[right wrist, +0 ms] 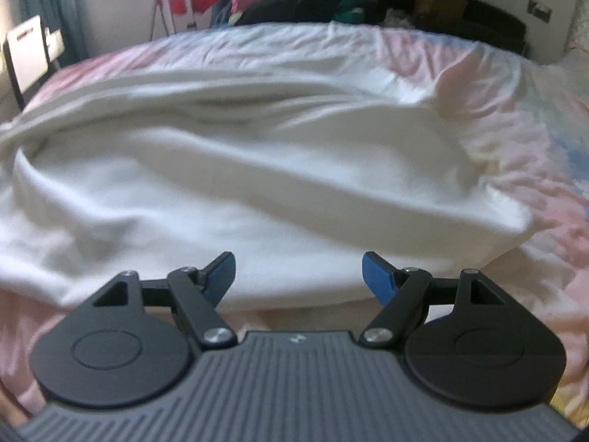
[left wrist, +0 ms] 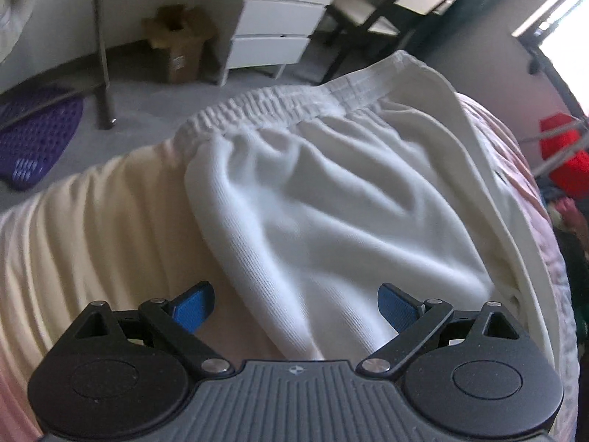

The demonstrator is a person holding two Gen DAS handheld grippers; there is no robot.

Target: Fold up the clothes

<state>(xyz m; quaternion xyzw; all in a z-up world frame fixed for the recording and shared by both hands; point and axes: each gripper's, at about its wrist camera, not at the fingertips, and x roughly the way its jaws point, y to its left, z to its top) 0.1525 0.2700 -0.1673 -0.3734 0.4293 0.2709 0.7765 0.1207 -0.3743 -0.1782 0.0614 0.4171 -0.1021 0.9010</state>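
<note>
White shorts (left wrist: pixel 331 199) are seen spread on the bed cover (right wrist: pixel 515 140), waistband (left wrist: pixel 287 107) toward the floor side. Left gripper (left wrist: pixel 296 305) and right gripper (right wrist: pixel 299 276) are held above the cloth, fingers spread, nothing pinched.

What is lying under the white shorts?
The white shorts lie on a pale bedcover, pinkish at its edges. Whatever is directly beneath the fabric is covered.

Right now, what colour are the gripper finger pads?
Blue, on both grippers; the pads show clearest in the right wrist view.
</note>
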